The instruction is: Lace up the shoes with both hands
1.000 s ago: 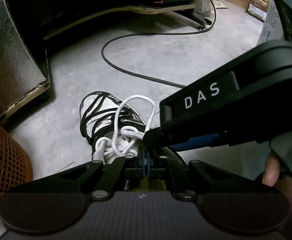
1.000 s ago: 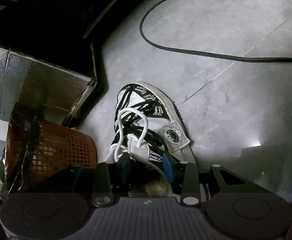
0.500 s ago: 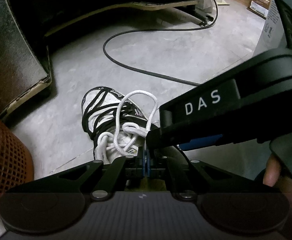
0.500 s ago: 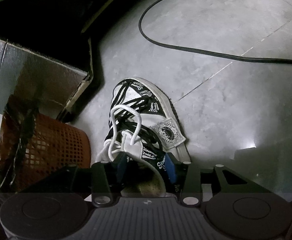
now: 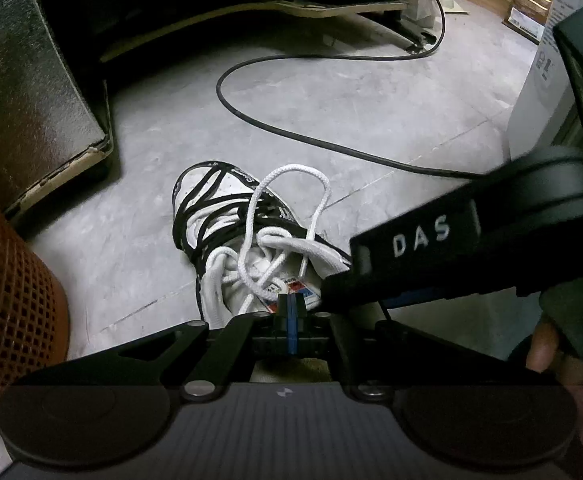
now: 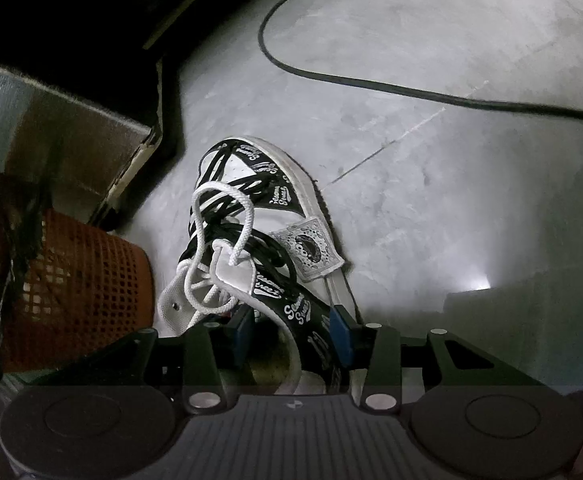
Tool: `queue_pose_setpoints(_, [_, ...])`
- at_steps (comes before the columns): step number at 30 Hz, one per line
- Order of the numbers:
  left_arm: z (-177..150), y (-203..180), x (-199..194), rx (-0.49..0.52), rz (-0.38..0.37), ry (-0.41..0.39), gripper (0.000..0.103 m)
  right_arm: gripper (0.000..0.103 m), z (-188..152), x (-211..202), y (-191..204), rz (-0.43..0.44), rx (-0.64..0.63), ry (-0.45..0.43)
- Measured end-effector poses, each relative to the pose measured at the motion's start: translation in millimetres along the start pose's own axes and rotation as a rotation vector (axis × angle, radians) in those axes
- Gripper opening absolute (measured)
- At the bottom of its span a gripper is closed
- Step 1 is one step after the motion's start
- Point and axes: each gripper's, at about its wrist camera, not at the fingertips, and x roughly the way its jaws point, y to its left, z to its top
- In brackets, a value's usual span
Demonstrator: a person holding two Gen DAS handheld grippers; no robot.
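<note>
Grey concrete floor [image 5: 331, 92] | shoe [image 6: 251, 216], black cable [image 5: 291, 132] | left claw [image 5: 290, 312] together | right claw [image 6: 291, 332] apart

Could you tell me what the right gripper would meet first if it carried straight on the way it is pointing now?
Most likely the shoe: the right gripper stands open, its pads either side of the black printed collar, just short of the loose white lace. Depth is unclear, so the collar edge may already be touching.

White-black shoe [image 6: 251, 216], loose white lace [image 6: 219, 232], on floor
</note>
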Motion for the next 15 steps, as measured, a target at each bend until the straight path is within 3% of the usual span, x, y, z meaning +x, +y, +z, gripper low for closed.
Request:
queue_pose_setpoints(6, [2,-4,-4,0.015,0.017,-0.021,0.002,0.045,-3,-3,-5,-0.007,0.036,0.001])
queue_pose_setpoints(15, [8,-15,-3,0.089,0.053,-0.024,0.014,0.045,-2,-5,-6,0.017,0.057,-0.012])
